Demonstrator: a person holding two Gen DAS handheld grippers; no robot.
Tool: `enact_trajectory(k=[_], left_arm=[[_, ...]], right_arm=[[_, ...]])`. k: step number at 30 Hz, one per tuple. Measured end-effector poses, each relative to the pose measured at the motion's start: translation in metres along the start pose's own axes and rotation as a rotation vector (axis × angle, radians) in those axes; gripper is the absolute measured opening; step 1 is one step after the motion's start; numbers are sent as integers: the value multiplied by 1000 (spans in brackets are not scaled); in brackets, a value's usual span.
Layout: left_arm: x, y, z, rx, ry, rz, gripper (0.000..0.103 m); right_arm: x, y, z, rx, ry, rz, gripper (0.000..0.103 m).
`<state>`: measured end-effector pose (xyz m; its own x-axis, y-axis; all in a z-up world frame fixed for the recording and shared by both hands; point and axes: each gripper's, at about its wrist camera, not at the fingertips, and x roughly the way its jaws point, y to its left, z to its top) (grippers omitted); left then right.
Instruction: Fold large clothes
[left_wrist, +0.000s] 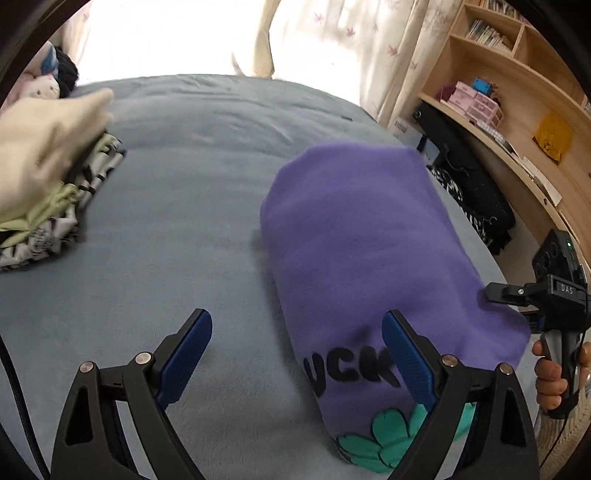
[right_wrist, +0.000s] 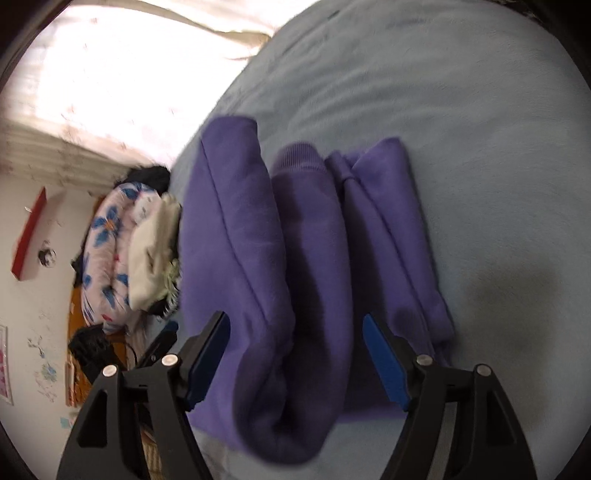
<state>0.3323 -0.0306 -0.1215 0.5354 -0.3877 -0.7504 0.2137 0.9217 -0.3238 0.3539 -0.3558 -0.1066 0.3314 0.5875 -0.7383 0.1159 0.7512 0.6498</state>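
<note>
left hand-held gripper (left_wrist: 297, 354) open | right hand-held gripper (right_wrist: 295, 343) open, straddling purple sweatshirt (right_wrist: 295, 258)

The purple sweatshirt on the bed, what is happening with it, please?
A person is folding clothes on a bed with two handheld grippers. The purple sweatshirt lies folded into a thick bundle on the blue cover. The left gripper and the right gripper are both open and grip nothing. A pile of folded clothes lies at the far left.
</note>
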Motion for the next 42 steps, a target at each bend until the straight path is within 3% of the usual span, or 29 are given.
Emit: enact_trajectory(k=[4,8,11,12,14,18,23,25,31,35,38,42], left_arm=[[23,-8,8,51,34,17,92],[32,-20,13,80,48,29,92],[33,-31,16,101,56,47,92],[33,-36,17,111,57,54,92],[35,-45,19,127,63,57,88],[39,-78,20,188,82,24,86],[70,-117,8,251,132,134,86],[81,-118,5,230,142,132,87],[72,-99,9,151,145,65,88],[59,-88,12,167,109,91,88],[66,-81,9,171,127,76,89],[69,-76,10,118,135,43,90]], right_arm=[[23,14,5,-77,54,-57,75],[30,25,4,-152,43,-115,71],[23,39,-2,-250,-8,-184,33],[18,43,-4,-278,-30,-206,27],[-7,55,-14,-347,-119,-258,24],[-56,43,-29,-362,-256,-282,23],[-5,-36,-24,-175,-106,-305,24],[8,-55,-27,-123,-114,-266,26],[-12,-55,-28,-102,-165,-154,28],[-18,-46,-28,-156,-184,-88,28],[1,-58,-26,-149,-134,-96,28],[-1,-57,-28,-135,-145,-94,29]])
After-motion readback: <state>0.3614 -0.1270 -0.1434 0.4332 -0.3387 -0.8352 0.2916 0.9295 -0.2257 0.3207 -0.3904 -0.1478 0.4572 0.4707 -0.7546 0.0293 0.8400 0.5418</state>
